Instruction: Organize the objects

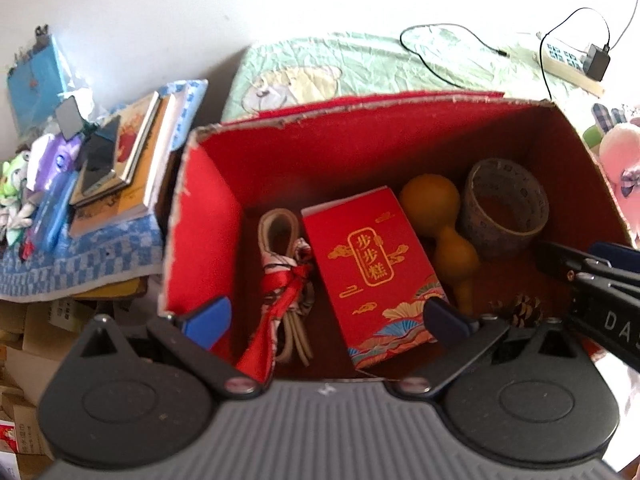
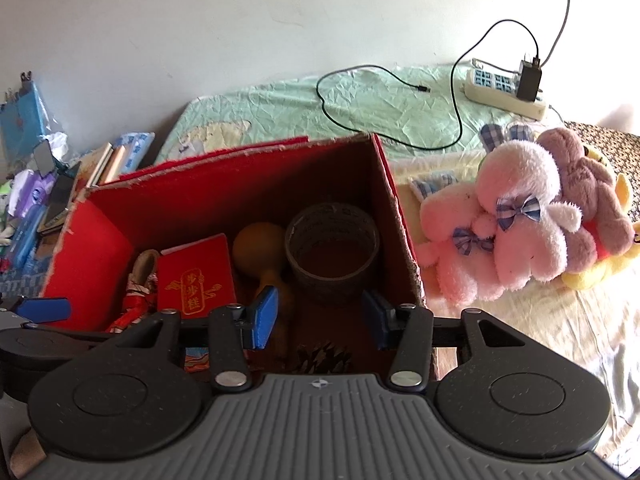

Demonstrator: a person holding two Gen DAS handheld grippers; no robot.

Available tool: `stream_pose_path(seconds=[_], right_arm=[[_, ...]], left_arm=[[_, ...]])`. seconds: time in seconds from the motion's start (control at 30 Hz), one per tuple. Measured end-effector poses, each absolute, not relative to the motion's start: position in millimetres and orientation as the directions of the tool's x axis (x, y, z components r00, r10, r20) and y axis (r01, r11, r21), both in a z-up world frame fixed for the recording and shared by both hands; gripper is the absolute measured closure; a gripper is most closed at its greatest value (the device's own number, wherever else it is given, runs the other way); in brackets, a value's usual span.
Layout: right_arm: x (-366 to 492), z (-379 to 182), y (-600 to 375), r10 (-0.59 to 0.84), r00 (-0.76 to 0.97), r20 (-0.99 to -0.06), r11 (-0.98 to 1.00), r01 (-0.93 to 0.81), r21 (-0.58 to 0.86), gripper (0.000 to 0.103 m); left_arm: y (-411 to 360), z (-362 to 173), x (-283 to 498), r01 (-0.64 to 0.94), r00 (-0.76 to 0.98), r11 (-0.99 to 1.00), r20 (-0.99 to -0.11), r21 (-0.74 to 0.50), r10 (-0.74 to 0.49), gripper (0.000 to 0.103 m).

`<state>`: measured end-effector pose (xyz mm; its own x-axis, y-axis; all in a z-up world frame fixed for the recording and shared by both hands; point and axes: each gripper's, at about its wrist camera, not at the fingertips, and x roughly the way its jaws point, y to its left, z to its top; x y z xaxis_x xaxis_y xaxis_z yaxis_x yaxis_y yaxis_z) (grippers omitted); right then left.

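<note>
A red cardboard box (image 1: 208, 220) (image 2: 92, 240) stands open on the bed. Inside lie a red gift packet with gold characters (image 1: 374, 268) (image 2: 196, 280), a yellow gourd (image 1: 440, 216) (image 2: 260, 252), a roll of tape (image 1: 504, 204) (image 2: 332, 252), a pine cone (image 1: 526, 310) (image 2: 324, 356) and a beige cord tied with red ribbon (image 1: 286, 276) (image 2: 138, 280). My left gripper (image 1: 326, 322) hangs open over the box's near side, nothing between its fingers. My right gripper (image 2: 320, 318) is open above the pine cone, empty.
Pink, mauve and yellow plush toys (image 2: 520, 216) lie right of the box. A power strip with charger (image 2: 508, 88) and a black cable (image 2: 400, 120) rest on the green sheet behind. Stacked books (image 1: 128, 168) and clutter sit left on a blue checked cloth (image 1: 80, 260).
</note>
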<state>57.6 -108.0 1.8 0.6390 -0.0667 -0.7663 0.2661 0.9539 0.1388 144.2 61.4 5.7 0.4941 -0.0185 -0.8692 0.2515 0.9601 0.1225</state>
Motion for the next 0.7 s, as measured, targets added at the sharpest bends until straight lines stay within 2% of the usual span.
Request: stream_pose_path(seconds=[0.43,0.7], right_arm=[[27,22,-120,-0.01,0.687,-0.727,0.97,0.184,0.161,0.053],[3,26,-140,0.0,0.696,-0.718,0.964,0.192,0.186,0.052]], left_arm=[[56,34,102,0.162,0.552,0.976,-0.833,0.145,0.032,0.001],[37,32,82,0.155,0.529,0.977,-0.848,0.145,0.042,0.0]])
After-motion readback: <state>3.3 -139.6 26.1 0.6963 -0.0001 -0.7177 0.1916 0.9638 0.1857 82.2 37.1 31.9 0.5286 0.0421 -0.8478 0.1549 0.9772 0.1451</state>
